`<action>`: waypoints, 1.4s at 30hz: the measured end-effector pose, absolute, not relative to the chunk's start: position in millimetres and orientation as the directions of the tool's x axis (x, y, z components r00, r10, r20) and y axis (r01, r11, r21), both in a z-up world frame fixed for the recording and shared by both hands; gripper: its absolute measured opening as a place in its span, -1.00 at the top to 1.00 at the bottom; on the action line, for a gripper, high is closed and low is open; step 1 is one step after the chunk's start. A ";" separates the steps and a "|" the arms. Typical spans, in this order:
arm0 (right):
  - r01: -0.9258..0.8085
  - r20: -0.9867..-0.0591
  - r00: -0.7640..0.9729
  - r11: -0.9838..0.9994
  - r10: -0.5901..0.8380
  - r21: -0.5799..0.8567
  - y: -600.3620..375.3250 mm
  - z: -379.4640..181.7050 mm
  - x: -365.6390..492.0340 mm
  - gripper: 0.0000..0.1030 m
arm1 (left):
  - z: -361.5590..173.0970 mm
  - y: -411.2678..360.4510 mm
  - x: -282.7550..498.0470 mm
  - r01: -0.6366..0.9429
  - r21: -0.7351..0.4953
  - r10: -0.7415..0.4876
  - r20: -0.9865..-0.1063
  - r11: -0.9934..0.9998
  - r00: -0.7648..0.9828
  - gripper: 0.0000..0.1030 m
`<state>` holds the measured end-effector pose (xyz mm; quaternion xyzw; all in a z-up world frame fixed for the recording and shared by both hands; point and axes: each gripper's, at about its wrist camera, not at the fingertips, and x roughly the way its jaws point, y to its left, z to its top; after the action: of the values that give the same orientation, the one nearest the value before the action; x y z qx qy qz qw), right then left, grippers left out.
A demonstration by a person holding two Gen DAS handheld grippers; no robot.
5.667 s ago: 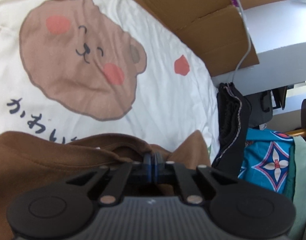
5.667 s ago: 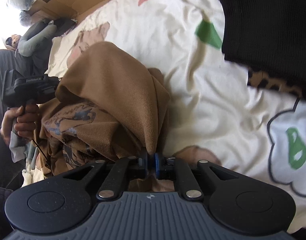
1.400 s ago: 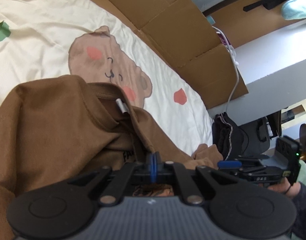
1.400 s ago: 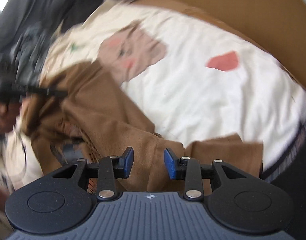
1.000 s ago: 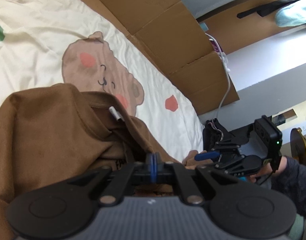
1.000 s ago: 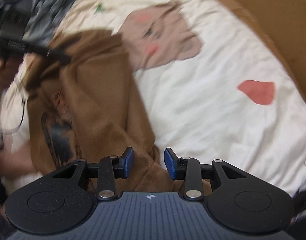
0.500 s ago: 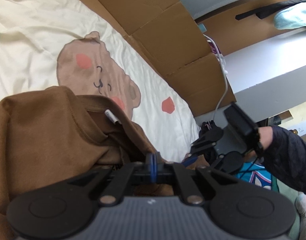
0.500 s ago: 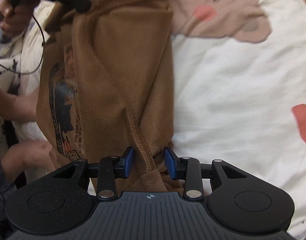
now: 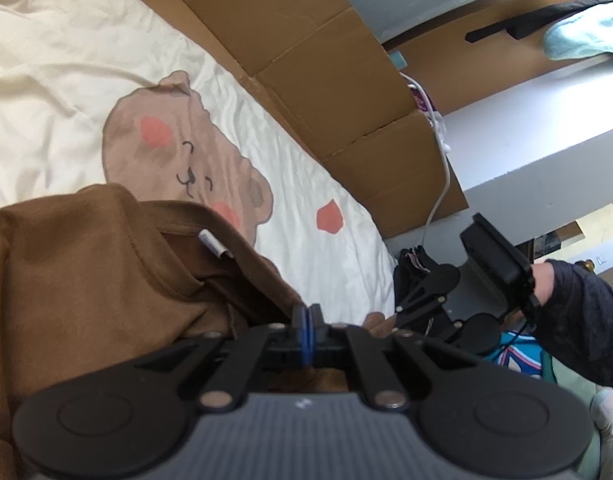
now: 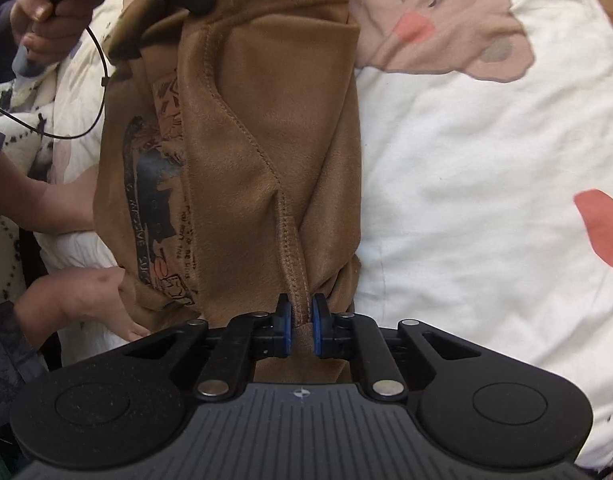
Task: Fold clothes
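Since a moment ago the right gripper (image 10: 300, 322) has dropped onto the brown shirt (image 10: 242, 152), and its jaws have just been closing on a stitched seam.

Both blue pads now pinch that ridge of brown cloth, with only the thickness of the fabric left between them. Across the garment, the left gripper (image 9: 306, 330) has its jaws pressed fully together on the shirt's edge near the collar, where a small white tag (image 9: 214, 243) pokes out. So the shirt lies bunched on the cream bedsheet (image 10: 466, 184), beside the printed bear face (image 9: 186, 160), held at both ends. Flattened cardboard (image 9: 306, 48) lines the far side of the bed, and a white cable (image 9: 440, 176) trails down it.
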<state>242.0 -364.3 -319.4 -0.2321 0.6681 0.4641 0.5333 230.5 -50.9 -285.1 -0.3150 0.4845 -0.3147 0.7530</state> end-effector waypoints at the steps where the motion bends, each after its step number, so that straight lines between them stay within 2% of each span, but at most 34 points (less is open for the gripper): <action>1: -0.805 -0.931 -0.311 0.468 0.191 0.365 -367.4 -315.3 240.9 0.84 | -284.9 -51.5 230.6 0.167 -0.780 -0.779 -0.531 0.604 0.334 0.99; 5: -0.746 -0.939 -0.253 0.571 0.234 0.343 -386.3 -302.1 244.9 0.87 | -281.5 -53.9 230.6 0.159 -0.774 -0.770 -0.538 0.613 0.344 0.96; 9: -0.648 -0.958 -0.144 0.708 0.247 0.280 -413.9 -293.1 238.6 0.87 | -272.1 -52.7 230.3 0.152 -0.764 -0.754 -0.547 0.627 0.365 0.83; 11: -0.613 -0.966 -0.098 0.750 0.239 0.248 -425.3 -290.3 231.0 0.87 | -266.0 -50.6 229.9 0.160 -0.748 -0.741 -0.559 0.644 0.371 0.62; 12: -0.598 -0.971 -0.074 0.769 0.229 0.227 -430.1 -289.2 226.1 0.87 | -262.4 -48.6 228.9 0.167 -0.731 -0.728 -0.574 0.662 0.375 0.38; 13: -0.581 -0.975 -0.052 0.788 0.214 0.204 -433.1 -289.6 219.6 0.88 | -258.9 -45.7 227.3 0.174 -0.714 -0.714 -0.585 0.679 0.384 0.23; 16: -0.482 -0.979 0.023 0.860 0.203 0.167 -447.7 -286.3 205.5 0.87 | -251.6 -33.3 223.9 0.195 -0.653 -0.667 -0.627 0.732 0.403 0.19; 20: -0.266 -0.973 0.164 0.957 0.162 0.115 -467.3 -289.6 187.5 0.88 | -249.7 -11.1 224.6 0.172 -0.525 -0.543 -0.725 0.834 0.424 0.19; 23: -0.192 -0.952 0.256 0.974 0.166 0.119 -467.6 -296.1 173.8 0.88 | -248.9 8.0 226.2 0.143 -0.419 -0.437 -0.786 0.897 0.437 0.19; 27: -0.141 -0.921 0.355 0.983 0.160 0.116 -465.6 -305.4 164.8 0.88 | -251.9 32.4 223.7 0.094 -0.316 -0.323 -0.833 0.944 0.449 -0.09; 30: -0.101 -0.898 0.418 0.989 0.141 0.108 -470.9 -309.7 162.0 0.87 | -263.1 42.1 220.2 0.058 -0.291 -0.287 -0.855 0.955 0.432 -0.05; 32: -0.062 -0.887 0.439 0.990 0.145 0.131 -476.1 -313.3 159.5 0.88 | -268.9 40.4 218.5 0.051 -0.289 -0.282 -0.858 0.956 0.428 0.11; 34: -0.048 -0.883 0.446 0.989 0.148 0.141 -477.3 -317.5 157.5 0.88 | -273.2 36.0 217.6 0.061 -0.296 -0.294 -0.855 0.953 0.427 0.58; 36: -0.046 -0.883 0.436 0.984 0.174 0.171 -478.1 -318.4 155.3 0.88 | -275.6 24.6 214.1 0.076 -0.284 -0.289 -0.858 0.956 0.425 0.61; 39: -0.042 -0.882 0.430 0.980 0.194 0.195 -479.3 -316.6 153.0 0.88 | -281.3 9.5 210.2 0.108 -0.272 -0.292 -0.860 0.956 0.417 0.82; 42: -0.056 -0.890 0.410 0.980 0.197 0.191 -476.4 -319.9 150.6 0.88 | -285.0 -1.1 204.0 0.143 -0.273 -0.308 -0.858 0.951 0.411 0.83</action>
<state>150.6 -476.4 -319.9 0.0656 0.5378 0.0757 0.8371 204.0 -1.1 -285.0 -0.0786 0.5258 -0.1351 0.8361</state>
